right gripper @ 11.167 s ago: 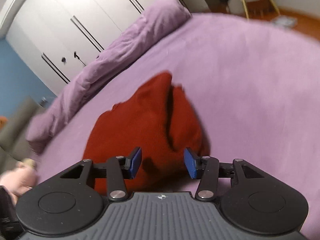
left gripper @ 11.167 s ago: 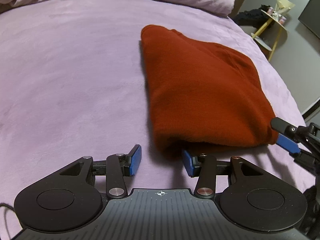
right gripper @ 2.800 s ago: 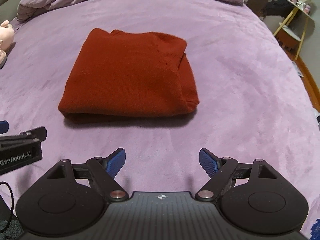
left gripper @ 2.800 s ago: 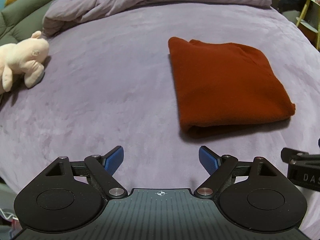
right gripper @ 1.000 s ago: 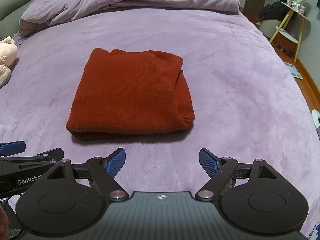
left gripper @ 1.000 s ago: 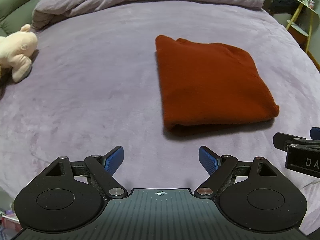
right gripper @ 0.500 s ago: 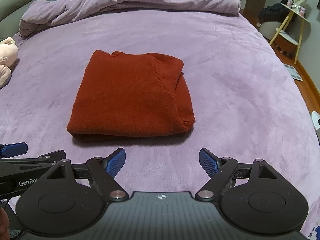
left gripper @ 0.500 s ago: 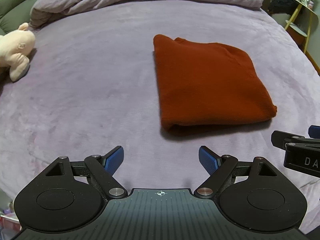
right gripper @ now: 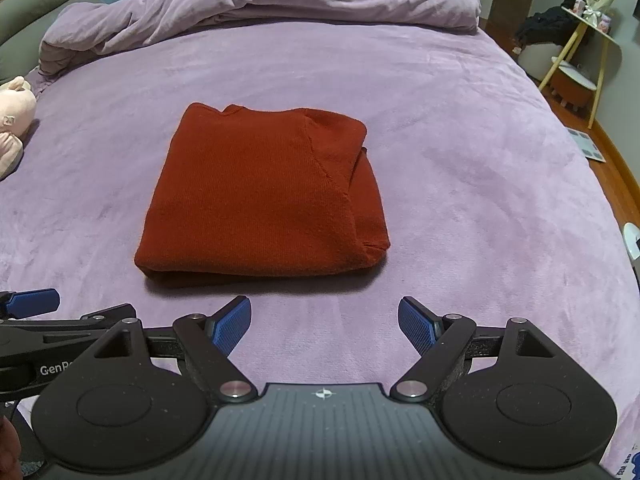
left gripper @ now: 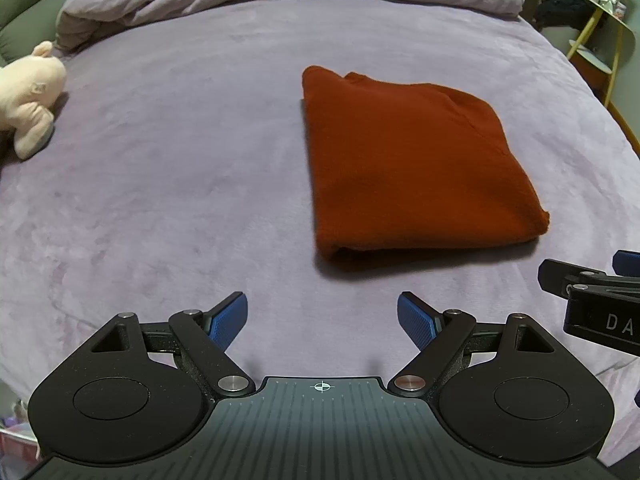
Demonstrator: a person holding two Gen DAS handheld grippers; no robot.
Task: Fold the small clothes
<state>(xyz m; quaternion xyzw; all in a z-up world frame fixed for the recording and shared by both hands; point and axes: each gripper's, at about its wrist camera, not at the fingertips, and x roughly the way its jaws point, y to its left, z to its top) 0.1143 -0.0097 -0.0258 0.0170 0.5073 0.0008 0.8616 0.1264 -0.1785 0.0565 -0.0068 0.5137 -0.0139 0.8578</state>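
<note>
A rust-red garment [left gripper: 412, 164] [right gripper: 264, 196] lies folded into a flat rectangle on the purple bed cover [left gripper: 168, 168] [right gripper: 472, 152]. My left gripper [left gripper: 322, 322] hangs open over the cover, short of the garment's near left corner, with nothing between its blue pads. My right gripper [right gripper: 324, 326] is open too, just in front of the garment's near edge, and holds nothing. Each gripper shows at the edge of the other's view: the right one [left gripper: 592, 280] and the left one [right gripper: 36, 304].
A bunched purple duvet [right gripper: 256, 0] lies across the head of the bed. A pale plush toy [left gripper: 28, 96] [right gripper: 12, 120] sits at the left edge. A yellow-legged side table [right gripper: 580, 40] and wooden floor [right gripper: 616, 168] lie beyond the right edge of the bed.
Over the last second almost nothing has moved; both grippers stay open and the garment lies still. Eleven seconds ago both grippers were narrower and right at the garment.
</note>
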